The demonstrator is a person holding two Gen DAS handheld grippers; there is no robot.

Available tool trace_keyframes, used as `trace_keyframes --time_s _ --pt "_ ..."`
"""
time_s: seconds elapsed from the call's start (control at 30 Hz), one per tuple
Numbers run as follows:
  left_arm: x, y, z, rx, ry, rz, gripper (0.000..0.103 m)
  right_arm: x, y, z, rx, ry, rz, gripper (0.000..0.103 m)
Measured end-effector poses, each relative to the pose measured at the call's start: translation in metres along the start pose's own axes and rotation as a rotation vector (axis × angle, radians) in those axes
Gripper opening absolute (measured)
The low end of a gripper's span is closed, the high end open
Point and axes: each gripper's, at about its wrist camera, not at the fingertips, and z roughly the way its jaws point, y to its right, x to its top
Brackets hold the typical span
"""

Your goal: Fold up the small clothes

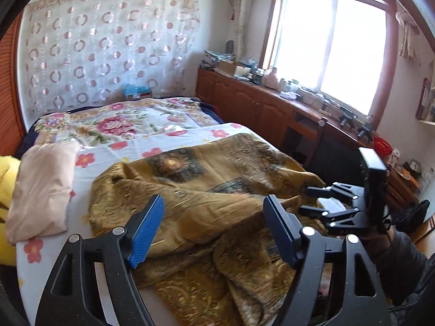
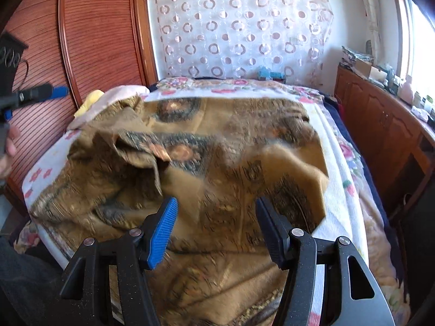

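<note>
Nearest, the left claw stood wide apart, gripping nothing, above the brown patterned garment. The right claw gaped empty over it. The garment lay rumpled on the floral bed.

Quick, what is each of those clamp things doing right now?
Left gripper: open, holding nothing.
Right gripper: open above the brown cloth, holding nothing.
</note>
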Motion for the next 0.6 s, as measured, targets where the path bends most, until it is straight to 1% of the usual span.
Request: trace_keyframes --time_s 0.1,0.27,0.5,0.6 --pt "-0.012 -0.020 -0.005 0.049 0.011 -0.042 0.076 0.010 -0.009 -0.001 0.008 0.022 -0.023 0.062" --pt "-0.033 -0.048 -0.013 0.133 0.007 -0.099 0.076 0.031 -0.029 0.000 0.044 0.058 -0.067 0.062" --pt "-0.048 -0.068 -0.015 0.187 -0.001 -0.127 0.076 0.056 -0.070 0.003 0.098 0.101 -0.152 0.062" --pt "-0.052 -0.072 -0.014 0.204 -0.005 -0.130 0.076 0.059 -0.081 0.006 0.121 0.107 -0.194 0.062"
